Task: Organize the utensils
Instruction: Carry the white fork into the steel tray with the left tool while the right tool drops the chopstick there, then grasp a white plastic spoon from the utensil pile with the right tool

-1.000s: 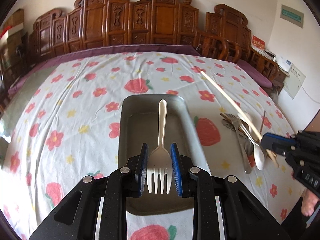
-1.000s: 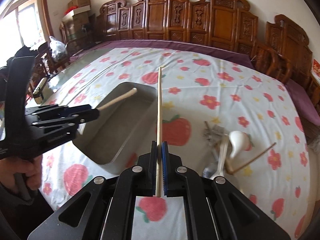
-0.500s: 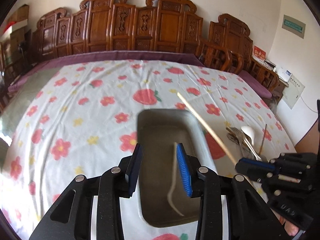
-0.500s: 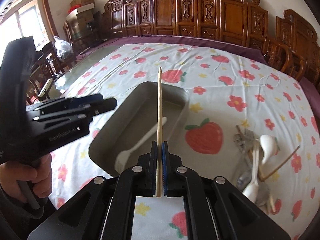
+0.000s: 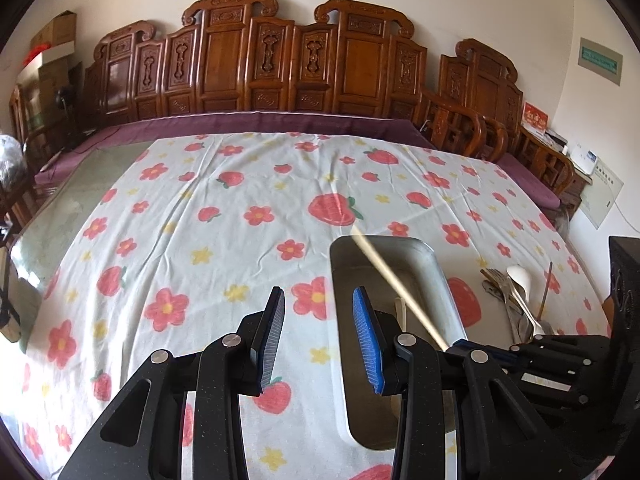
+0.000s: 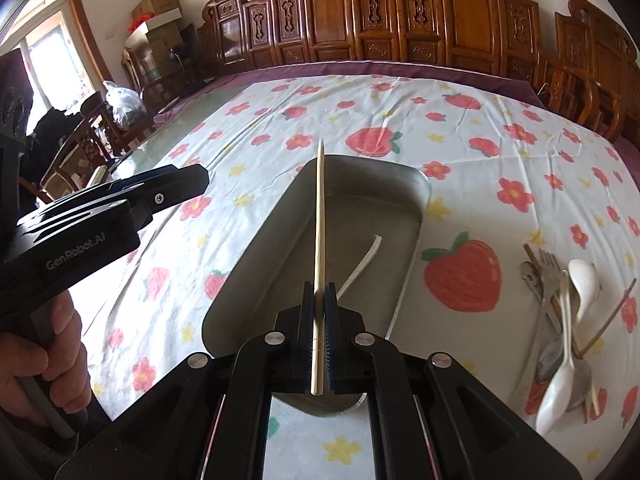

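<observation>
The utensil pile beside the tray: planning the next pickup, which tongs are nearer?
Right. The right tongs, shut on a chopstick, sit between the pile and the left tongs, which are open.

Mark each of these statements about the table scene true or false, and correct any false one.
1. The right tool grips a chopstick. True.
2. The left tool holds a fork. False: it is open and holds nothing.
3. The metal tray holds a white utensil. True.
4. The white spoons lie in the tray. False: they lie on the tablecloth, in a pile beside it.
</observation>
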The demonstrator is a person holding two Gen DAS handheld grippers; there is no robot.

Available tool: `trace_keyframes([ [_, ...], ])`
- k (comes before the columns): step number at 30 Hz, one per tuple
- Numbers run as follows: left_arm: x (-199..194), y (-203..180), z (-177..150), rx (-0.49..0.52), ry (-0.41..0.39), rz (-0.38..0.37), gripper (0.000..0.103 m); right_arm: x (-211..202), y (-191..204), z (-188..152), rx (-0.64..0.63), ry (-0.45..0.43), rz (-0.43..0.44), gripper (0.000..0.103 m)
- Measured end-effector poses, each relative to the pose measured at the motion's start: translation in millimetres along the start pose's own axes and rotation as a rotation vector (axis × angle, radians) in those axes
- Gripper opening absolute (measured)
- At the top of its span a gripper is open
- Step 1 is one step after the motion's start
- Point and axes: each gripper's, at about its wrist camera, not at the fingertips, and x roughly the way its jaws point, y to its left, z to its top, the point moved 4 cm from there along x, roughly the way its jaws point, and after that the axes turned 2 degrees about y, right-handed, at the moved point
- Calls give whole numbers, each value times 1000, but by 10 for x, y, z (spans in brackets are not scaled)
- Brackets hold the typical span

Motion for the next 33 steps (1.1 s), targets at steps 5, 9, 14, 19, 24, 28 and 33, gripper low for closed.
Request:
trace_keyframes([
  [5,16,-20,-12,10,7,-3,34,33,-2,-34,3,-1,45,24],
  [9,25,-86,-34,22,13,-15,34,-104,-79,-74,-10,-25,44,24],
  [14,34,-250,-80,56,18,-32,34,-390,-400,-166,-20,-51,-20,24],
  [19,33,-481,-146,83,25,-70,35,-714,-853,-323,-8,-70,-111,24],
  [24,28,-786,-251,120,34,-116,36,-913,-1338,-485,25,-66,-195,24],
  [28,27,-1002,-322,143,36,-146,42,-914,-1588,-590,50,-50,-236,24],
  [33,37,-1196,-410,167,41,-166,50,-779,-1766,-675,75,-14,-241,24],
])
